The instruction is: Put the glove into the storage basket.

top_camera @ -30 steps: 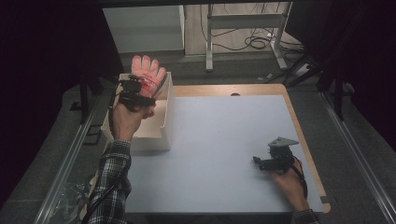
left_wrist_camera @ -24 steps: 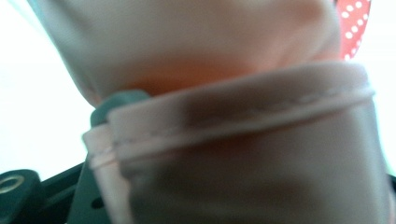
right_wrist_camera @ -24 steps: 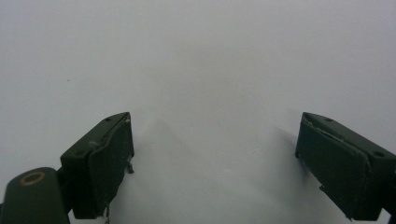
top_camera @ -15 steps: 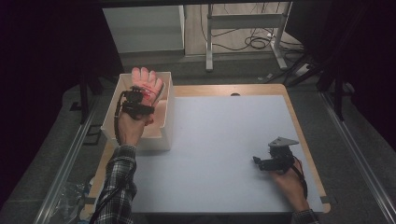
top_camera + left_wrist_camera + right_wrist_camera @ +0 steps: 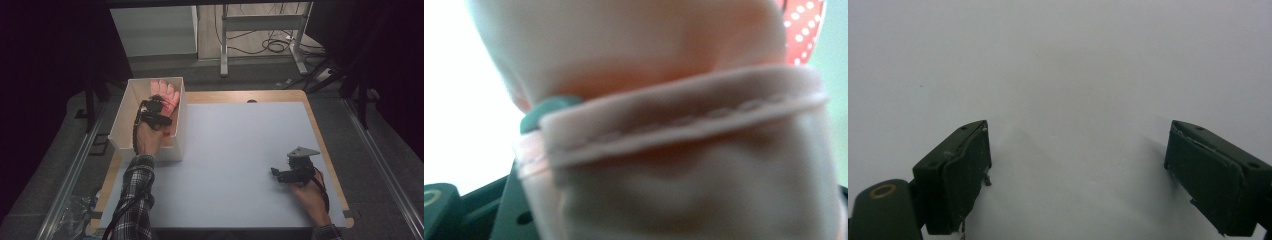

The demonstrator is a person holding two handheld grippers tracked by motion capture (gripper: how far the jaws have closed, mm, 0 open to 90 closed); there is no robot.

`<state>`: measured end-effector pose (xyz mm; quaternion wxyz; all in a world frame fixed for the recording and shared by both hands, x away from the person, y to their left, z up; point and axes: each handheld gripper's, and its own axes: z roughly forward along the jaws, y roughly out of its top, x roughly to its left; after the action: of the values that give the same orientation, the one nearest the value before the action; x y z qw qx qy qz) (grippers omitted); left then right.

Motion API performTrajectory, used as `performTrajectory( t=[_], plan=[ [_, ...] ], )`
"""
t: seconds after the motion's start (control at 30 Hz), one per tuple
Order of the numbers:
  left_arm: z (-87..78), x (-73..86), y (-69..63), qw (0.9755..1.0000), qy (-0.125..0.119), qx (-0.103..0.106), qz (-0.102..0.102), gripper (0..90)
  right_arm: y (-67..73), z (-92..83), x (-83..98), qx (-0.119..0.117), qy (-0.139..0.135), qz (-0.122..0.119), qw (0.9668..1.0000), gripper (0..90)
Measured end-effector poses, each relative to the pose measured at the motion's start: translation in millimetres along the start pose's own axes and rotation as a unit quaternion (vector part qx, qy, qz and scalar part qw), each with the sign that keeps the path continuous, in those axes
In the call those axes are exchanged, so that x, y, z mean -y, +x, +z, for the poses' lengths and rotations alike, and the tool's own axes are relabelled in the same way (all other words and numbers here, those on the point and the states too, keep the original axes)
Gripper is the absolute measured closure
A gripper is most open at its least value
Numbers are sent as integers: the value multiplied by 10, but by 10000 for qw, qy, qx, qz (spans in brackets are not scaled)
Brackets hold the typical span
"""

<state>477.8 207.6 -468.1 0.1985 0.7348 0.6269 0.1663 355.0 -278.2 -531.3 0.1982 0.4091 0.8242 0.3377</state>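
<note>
left gripper (image 5: 159, 111): you hold it down inside the white box (image 5: 122, 117), on the pink glove (image 5: 167, 95). in the left gripper view the pink fabric with its stitched hem (image 5: 684, 125) lies right across the jaws, very close and blurred.
left jaws: narrow, and they have just been opening a little — the glove is between them, but i cannot tell if the pads press on it.
pink glove: it lies in the box, at the far end, fingers pointing away from you.
white box: it stands at the left edge of the table (image 5: 240, 150), near the far corner.
right gripper (image 5: 277, 174): your right hand rests it on the table, at the near right, well apart from the box.
right jaws: wide apart — between them is just the pale table surface (image 5: 1073, 100).
</note>
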Motion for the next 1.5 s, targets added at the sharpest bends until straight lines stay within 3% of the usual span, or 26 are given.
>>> performTrajectory(
  t=[0.2, 0.47, 0.7, 0.93, 1.07, 1.23, 1.5],
  plan=[
    [131, -48, -28, 9997, 260, 18, -1, 387, 0, 0, 0, 0, -1, 1, 10000, 116],
    [183, -64, -28, 9981, 584, 179, 122, 172, 0, 0, 0, 1, -1, -1, 10000, 116],
    [96, -58, -12, 9980, 546, 291, 135, 107, 0, 0, 0, 2, 0, -2, 10000, 116],
    [-44, -34, 60, 9983, 355, 451, 99, 79, 1, 0, 0, 3, 0, -3, 10000, 116],
    [-138, -4, 97, 9985, 119, 510, 146, 75, 1, 0, 0, 3, 0, -3, 10000, 116],
    [-219, 36, 115, 9984, -61, 506, 245, 56, 0, 0, 0, 4, 0, -5, 10000, 116],
    [-338, 84, 139, 9977, -387, 502, 242, 33, 1, 0, 1, 4, 1, -4, 10000, 116]
  ],
)
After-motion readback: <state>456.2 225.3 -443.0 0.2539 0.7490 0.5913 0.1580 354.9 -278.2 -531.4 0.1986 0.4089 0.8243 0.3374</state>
